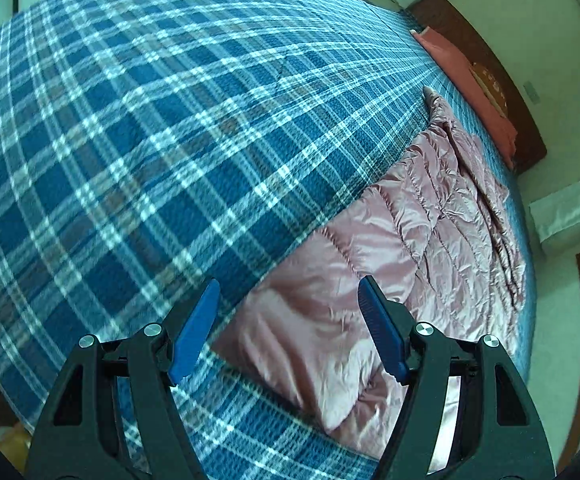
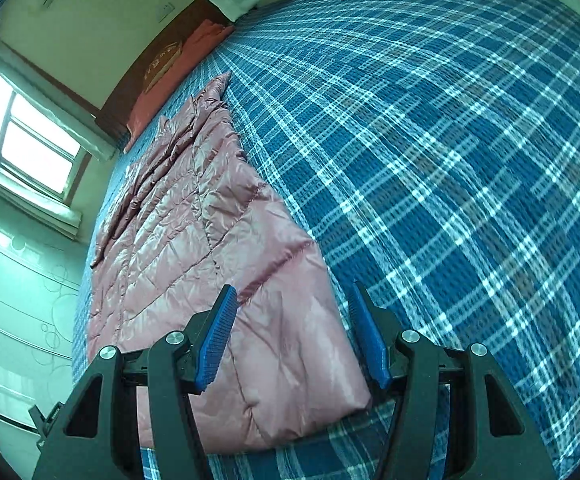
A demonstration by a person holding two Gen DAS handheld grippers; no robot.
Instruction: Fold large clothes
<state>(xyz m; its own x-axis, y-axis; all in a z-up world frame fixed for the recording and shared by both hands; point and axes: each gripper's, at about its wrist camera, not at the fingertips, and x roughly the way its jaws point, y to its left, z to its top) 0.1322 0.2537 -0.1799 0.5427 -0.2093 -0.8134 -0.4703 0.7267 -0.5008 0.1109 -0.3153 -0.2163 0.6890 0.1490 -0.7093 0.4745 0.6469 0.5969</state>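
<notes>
A pink quilted down coat (image 1: 389, 248) lies folded lengthwise into a long strip on the bed's blue plaid cover (image 1: 150, 120), stretching away toward the headboard. My left gripper (image 1: 288, 282) hovers open over the coat's near end, with fabric seen between its blue pads but not pinched. In the right wrist view the same coat (image 2: 210, 220) runs up the left side of the plaid cover (image 2: 449, 140). My right gripper (image 2: 293, 288) stands open above the coat's near corner, and its pads are not pressing on anything.
A red pillow (image 1: 469, 80) lies against the dark wooden headboard (image 1: 461, 32) at the far end, shown as pillow (image 2: 194, 44) in the right wrist view. A bright window (image 2: 30, 136) and pale wall stand beyond the bed's edge. Broad plaid cover lies beside the coat.
</notes>
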